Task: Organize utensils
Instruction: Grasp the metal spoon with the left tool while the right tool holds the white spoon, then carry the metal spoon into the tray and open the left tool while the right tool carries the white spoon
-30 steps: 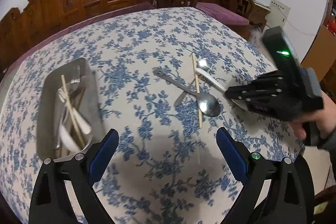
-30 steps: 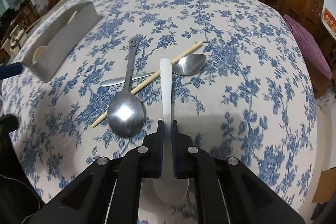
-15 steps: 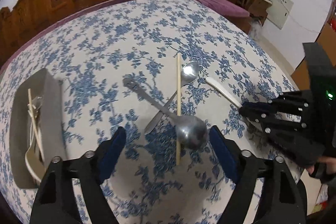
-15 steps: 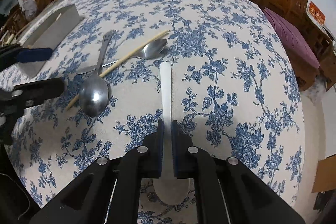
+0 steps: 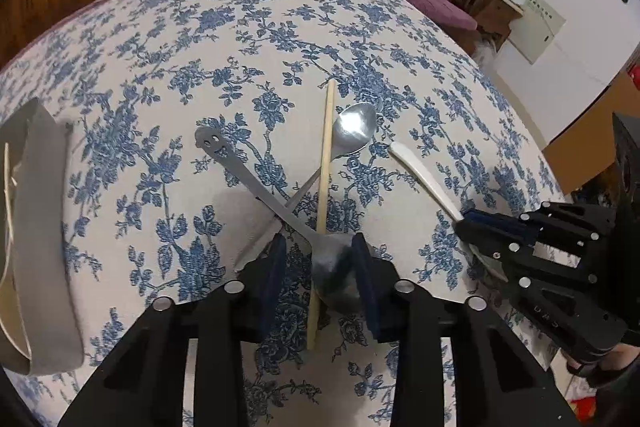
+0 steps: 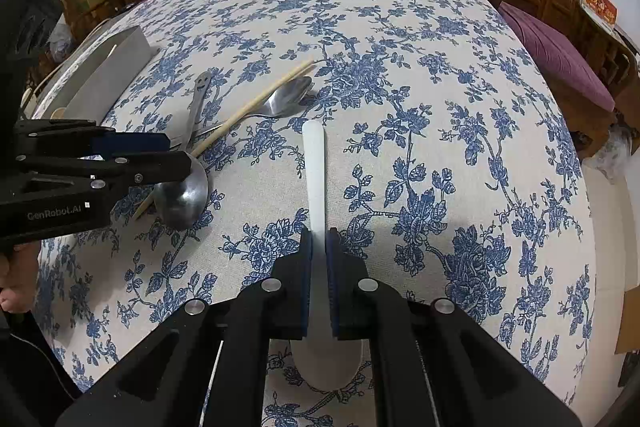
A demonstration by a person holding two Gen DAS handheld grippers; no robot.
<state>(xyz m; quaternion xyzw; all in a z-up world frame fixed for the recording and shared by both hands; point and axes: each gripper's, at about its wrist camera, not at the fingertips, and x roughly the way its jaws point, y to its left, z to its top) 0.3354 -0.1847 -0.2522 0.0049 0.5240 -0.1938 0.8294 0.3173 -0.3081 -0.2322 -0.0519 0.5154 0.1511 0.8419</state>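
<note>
The right gripper (image 6: 319, 247) is clenched on the white ceramic spoon (image 6: 314, 171), pads closed on the handle just above the bowl. The handle's long axis runs straight forward from the fingers, and the bowl sits beneath the gripper body.

The left gripper (image 5: 318, 259) is partly released. Its blue pads (image 5: 274, 267) straddle the bowl of the smiley-handled steel spoon (image 5: 256, 185). Whether the right-hand pad already touches the bowl cannot be told.

All positions below are relative to this spoon:
- Its handle extends forward and to the left of the left fingers.
- The bamboo chopstick (image 5: 325, 167) crosses beside its bowl, between the pads.
- The second steel spoon (image 5: 354, 131) lies crossed under its handle.
- The metal tray (image 5: 38, 227) stands well apart, to its left.

The left gripper is nearer. Closing may also trap the chopstick.
</note>
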